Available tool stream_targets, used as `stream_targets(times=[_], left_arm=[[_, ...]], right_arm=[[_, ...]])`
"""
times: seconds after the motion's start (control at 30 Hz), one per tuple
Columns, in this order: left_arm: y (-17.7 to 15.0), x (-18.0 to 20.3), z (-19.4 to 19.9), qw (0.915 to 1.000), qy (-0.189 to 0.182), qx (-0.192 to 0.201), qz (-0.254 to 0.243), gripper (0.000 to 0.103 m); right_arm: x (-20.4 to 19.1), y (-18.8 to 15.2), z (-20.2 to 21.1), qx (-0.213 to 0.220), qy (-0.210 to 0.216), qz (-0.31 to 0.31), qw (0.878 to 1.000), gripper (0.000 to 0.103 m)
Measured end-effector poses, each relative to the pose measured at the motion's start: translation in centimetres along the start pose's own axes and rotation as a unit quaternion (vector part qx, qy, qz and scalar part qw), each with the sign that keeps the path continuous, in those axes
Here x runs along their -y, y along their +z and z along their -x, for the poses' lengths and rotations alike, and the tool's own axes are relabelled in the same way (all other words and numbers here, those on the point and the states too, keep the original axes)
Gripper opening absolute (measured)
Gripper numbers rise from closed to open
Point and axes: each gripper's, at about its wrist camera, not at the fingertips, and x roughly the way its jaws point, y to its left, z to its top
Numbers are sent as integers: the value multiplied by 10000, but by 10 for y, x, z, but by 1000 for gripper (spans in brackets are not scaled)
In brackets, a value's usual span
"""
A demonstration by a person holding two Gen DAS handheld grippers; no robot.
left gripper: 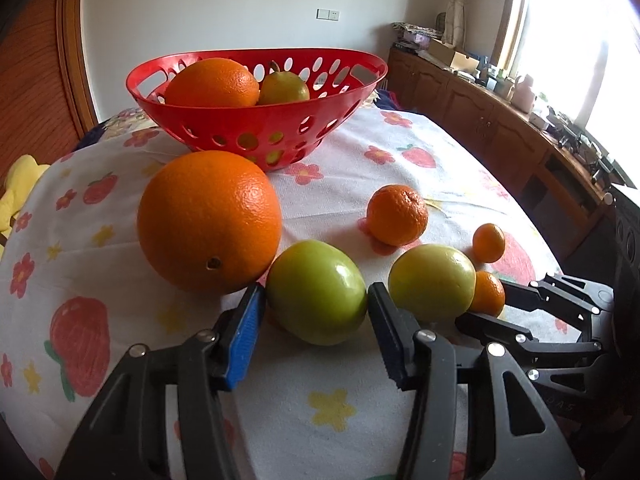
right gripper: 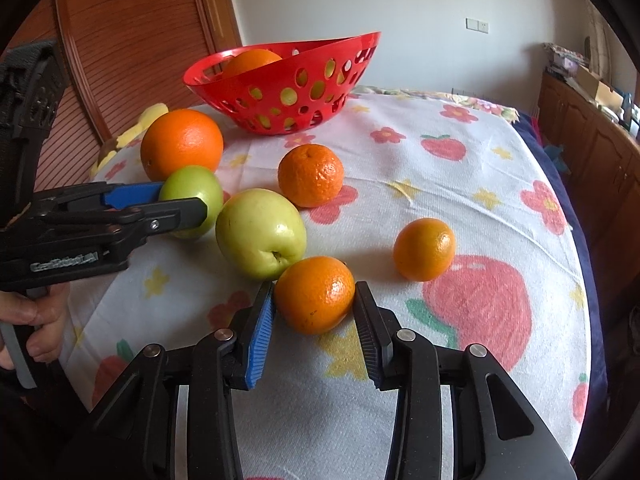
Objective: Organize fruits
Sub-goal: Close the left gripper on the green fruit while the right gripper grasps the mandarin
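Left wrist view shows the left gripper (left gripper: 316, 300) closed around a green apple (left gripper: 316, 292), its blue-padded finger (left gripper: 244, 340) against one side and the black finger against the other; the apple sits on the strawberry-print tablecloth (left gripper: 328, 404). Taking the red perforated basket (left gripper: 256, 128) as the landmark: it stands at the far end of the cloth and already holds a large orange (left gripper: 212, 82) and a yellow-green fruit (left gripper: 283, 88). Just in front of the basket lies another large orange (left gripper: 208, 220), touching or nearly touching the gripped apple. In front of the basket and to its right sit a mandarin (left gripper: 397, 215) and a smaller one (left gripper: 489, 242) further right. A second, yellower apple (left gripper: 432, 282) lies just right of the gripped one.

Right wrist view shows the right gripper (right gripper: 315, 304) clamped on a small mandarin (right gripper: 315, 294), both pads pressed to its sides, the fruit resting on the cloth (right gripper: 440, 184) well in front of the basket (right gripper: 288, 80). This mandarin touches the yellow-green apple (right gripper: 261, 234). The left gripper (right gripper: 182, 200) enters from the left edge, shut on its green apple (right gripper: 196, 190), held by a person's hand (right gripper: 36, 320). Another small mandarin (right gripper: 424, 249) lies to the right, apart from the gripped one.
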Motion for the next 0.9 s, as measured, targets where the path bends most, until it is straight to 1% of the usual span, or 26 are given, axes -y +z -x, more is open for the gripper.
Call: stream_targets(times=[0.23, 0.33, 0.5, 0.73, 0.9], left_arm=[[-2, 0, 0, 10000, 5, -5, -56, 53], [-5, -2, -8, 9998, -42, -192, 38, 55], [-9, -5, -6, 9996, -177, -114, 176, 53], [-12, -5, -2, 9996, -235, -117, 86, 51], [-13, -5, 10, 9995, -314, -26, -2, 51]], right_arm=[[0, 0, 0, 5, -4, 1, 10000, 39], [0, -1, 0, 4, -8, 3, 10000, 39], [0, 0, 0, 9, 5, -22, 10000, 39], [0, 0, 0, 10, -3, -18, 10000, 39], [1, -1, -1, -4, -21, 15, 10000, 39]])
